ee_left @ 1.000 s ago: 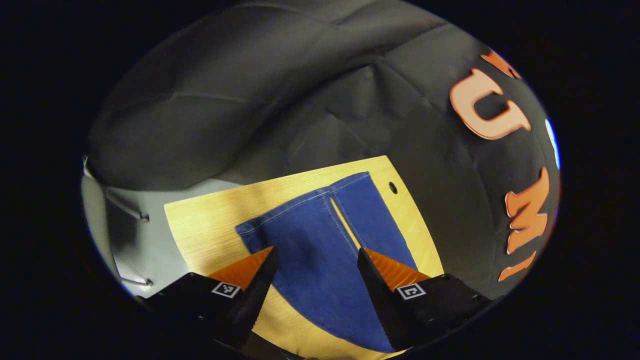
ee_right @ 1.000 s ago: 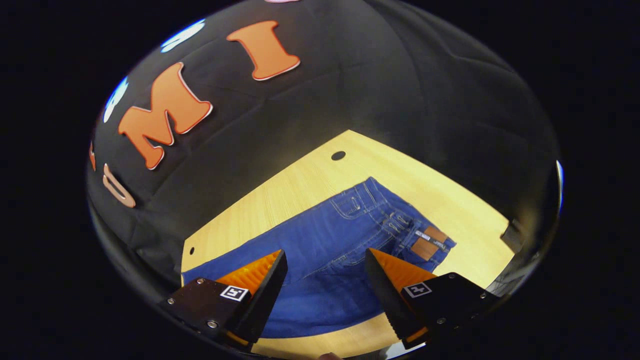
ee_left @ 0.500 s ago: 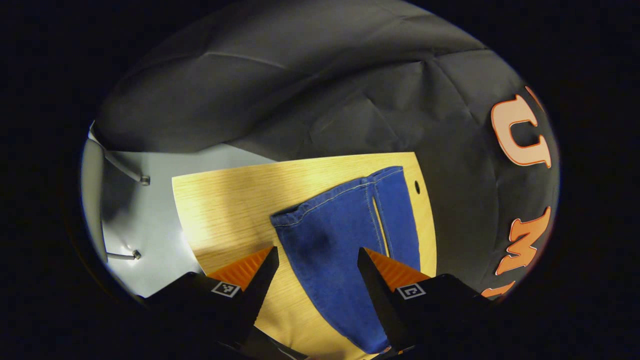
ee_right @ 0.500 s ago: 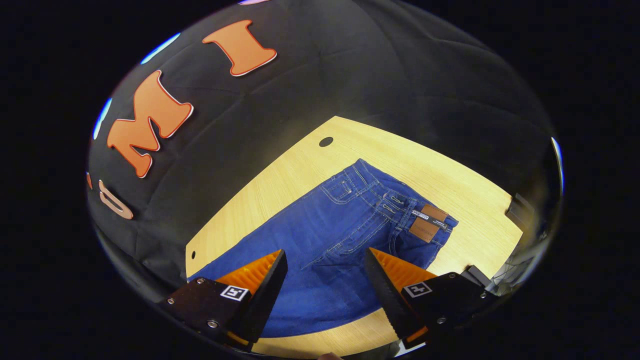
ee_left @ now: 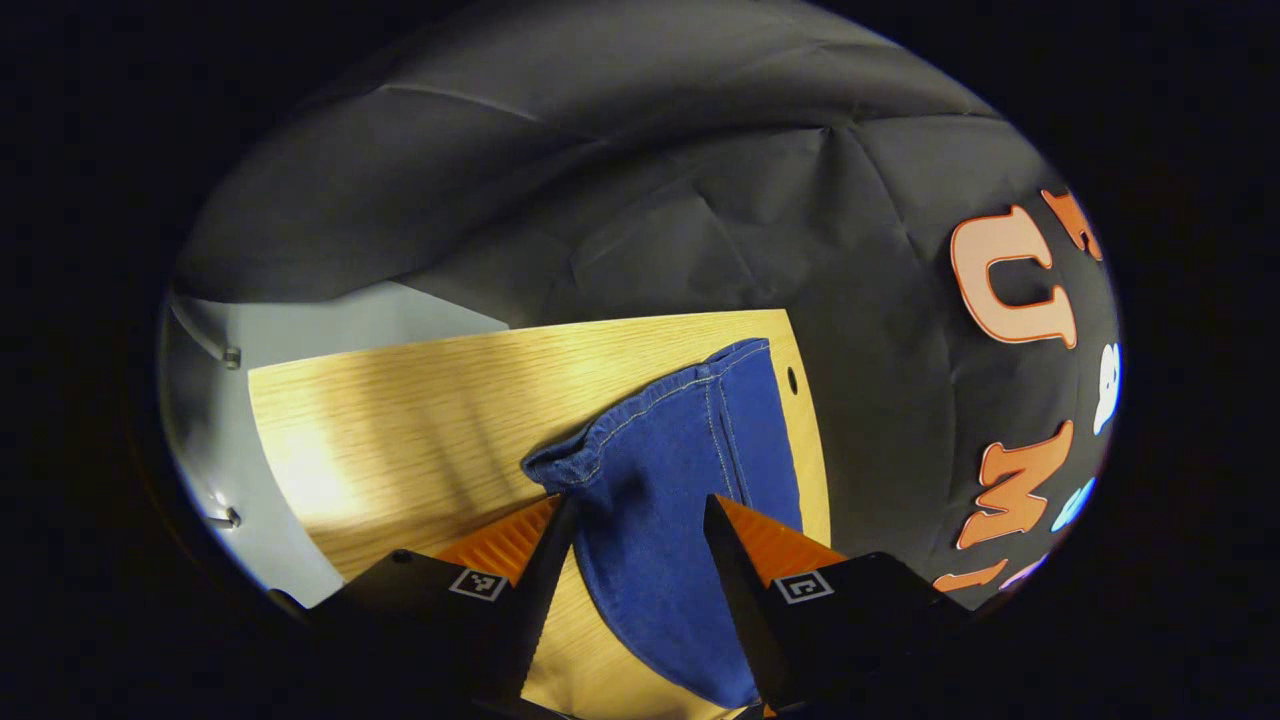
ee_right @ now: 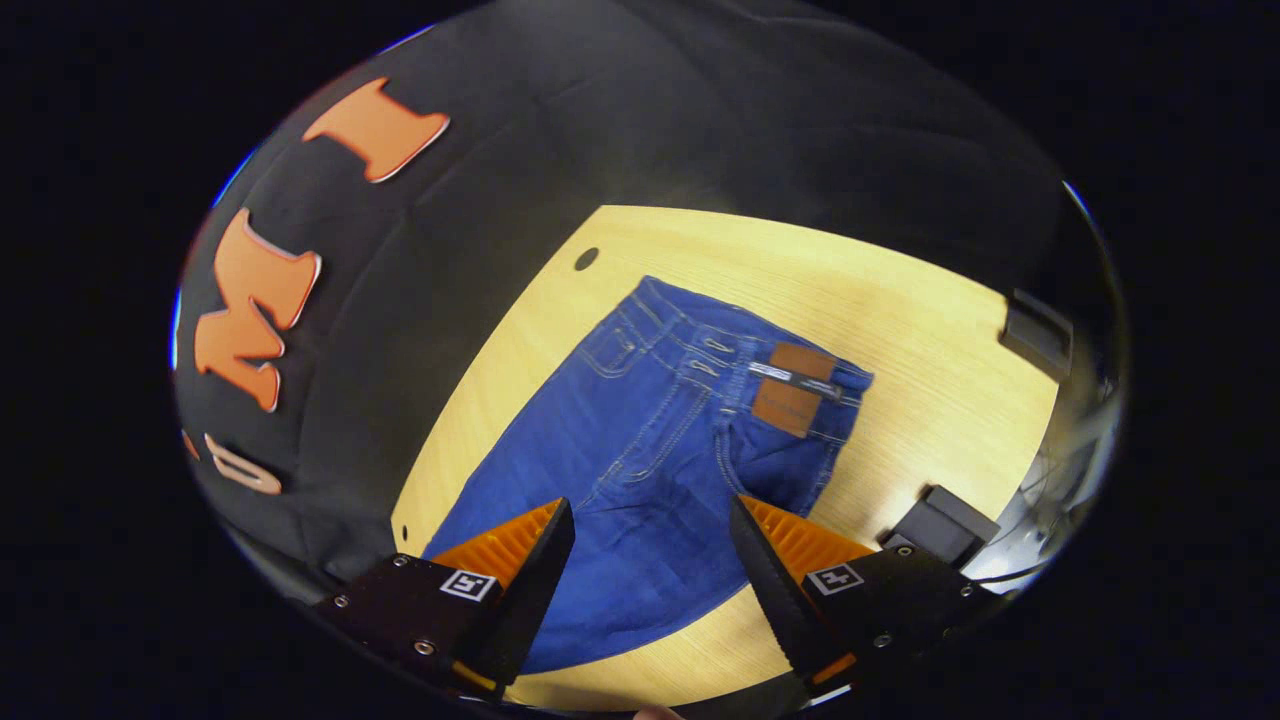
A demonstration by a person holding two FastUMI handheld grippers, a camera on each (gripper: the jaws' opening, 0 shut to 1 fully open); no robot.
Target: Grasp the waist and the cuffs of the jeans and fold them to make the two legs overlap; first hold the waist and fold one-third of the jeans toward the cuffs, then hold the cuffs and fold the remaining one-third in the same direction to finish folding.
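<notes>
Blue jeans [ee_right: 650, 440] lie flat on the wooden table [ee_right: 900, 300]. In the right gripper view the waist with its brown patch [ee_right: 795, 390] lies ahead, past the fingertips. My right gripper [ee_right: 650, 510] hovers open over the seat and thigh area. In the left gripper view the two legs [ee_left: 680, 470] lie side by side, cuffs toward the far table edge. The near cuff [ee_left: 565, 465] is rumpled and slightly raised. My left gripper [ee_left: 635, 510] is open, its jaws straddling the near leg just behind that cuff, and its left fingertip [ee_left: 560, 515] is close to the cuff's corner.
The table [ee_left: 400, 420] has a small round hole [ee_left: 792, 380] beside the cuffs and another hole [ee_right: 587, 258] near the waist. Two dark blocks [ee_right: 1035, 325] [ee_right: 940, 525] sit at the table's right edge. The black booth wall rises close behind the table.
The left gripper has closed in on the near cuff, which now bunches up, and its jaws have narrowed slightly. The right gripper has swung toward the waist, which now lies more centred ahead.
</notes>
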